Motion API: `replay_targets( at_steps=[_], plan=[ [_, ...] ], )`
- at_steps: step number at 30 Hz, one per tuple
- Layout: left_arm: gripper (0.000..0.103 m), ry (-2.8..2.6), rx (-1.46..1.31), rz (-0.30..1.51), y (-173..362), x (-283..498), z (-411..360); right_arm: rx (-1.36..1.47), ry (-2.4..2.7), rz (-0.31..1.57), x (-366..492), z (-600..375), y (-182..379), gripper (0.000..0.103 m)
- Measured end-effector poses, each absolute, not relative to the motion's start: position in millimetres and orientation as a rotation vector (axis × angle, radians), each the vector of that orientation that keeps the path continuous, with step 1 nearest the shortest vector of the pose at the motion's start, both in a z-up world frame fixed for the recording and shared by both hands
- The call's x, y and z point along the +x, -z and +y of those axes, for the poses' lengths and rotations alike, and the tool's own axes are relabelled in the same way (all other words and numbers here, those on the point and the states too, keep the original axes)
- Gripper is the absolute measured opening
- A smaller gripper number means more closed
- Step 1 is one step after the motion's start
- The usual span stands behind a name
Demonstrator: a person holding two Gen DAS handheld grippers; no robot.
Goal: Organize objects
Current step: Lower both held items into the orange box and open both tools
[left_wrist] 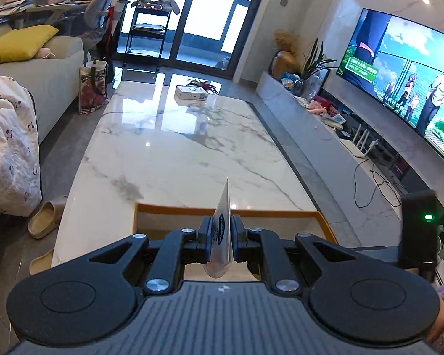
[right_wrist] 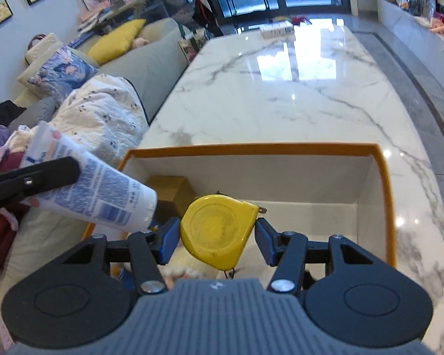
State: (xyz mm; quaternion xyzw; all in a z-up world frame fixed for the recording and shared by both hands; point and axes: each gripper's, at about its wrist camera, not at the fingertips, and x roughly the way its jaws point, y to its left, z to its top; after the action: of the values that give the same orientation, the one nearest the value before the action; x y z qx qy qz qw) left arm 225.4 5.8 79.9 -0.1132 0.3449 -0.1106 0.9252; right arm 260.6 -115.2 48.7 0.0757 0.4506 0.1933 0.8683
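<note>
- Left wrist view: the left gripper (left_wrist: 222,238) is clamped on a flat white tube (left_wrist: 223,230), held edge-on above the near wall of an orange-rimmed box (left_wrist: 174,209) on the marble surface (left_wrist: 177,148).
- Right wrist view: the right gripper (right_wrist: 217,241) grips a yellow tape measure (right_wrist: 217,230) over the box (right_wrist: 381,177); the tube (right_wrist: 97,186) hangs at the box's left edge.

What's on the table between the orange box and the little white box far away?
Nothing. In the left wrist view, only bare shiny marble table stretches from the orange-rimmed box to the small white box.
</note>
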Motion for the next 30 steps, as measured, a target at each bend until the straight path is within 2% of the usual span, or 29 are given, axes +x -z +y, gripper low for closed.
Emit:
replay_targets(
  at_steps=[7, 21, 26, 30],
  plan=[
    [0.014, 0.202, -0.240, 0.716, -75, 246, 18, 0.163, -0.404, 1.047, 308, -98, -18, 0.057],
    [0.014, 0.191, -0.260, 0.732, -68, 272, 28, 0.144, -0.423, 1.182, 348, -64, 29, 0.058],
    [0.014, 0.185, -0.267, 0.742, -64, 274, 31, 0.131, -0.453, 1.190, 350, -55, 41, 0.058],
    [0.014, 0.195, -0.259, 0.744, -63, 272, 29, 0.115, -0.453, 1.133, 345, -58, 27, 0.063]
  ],
)
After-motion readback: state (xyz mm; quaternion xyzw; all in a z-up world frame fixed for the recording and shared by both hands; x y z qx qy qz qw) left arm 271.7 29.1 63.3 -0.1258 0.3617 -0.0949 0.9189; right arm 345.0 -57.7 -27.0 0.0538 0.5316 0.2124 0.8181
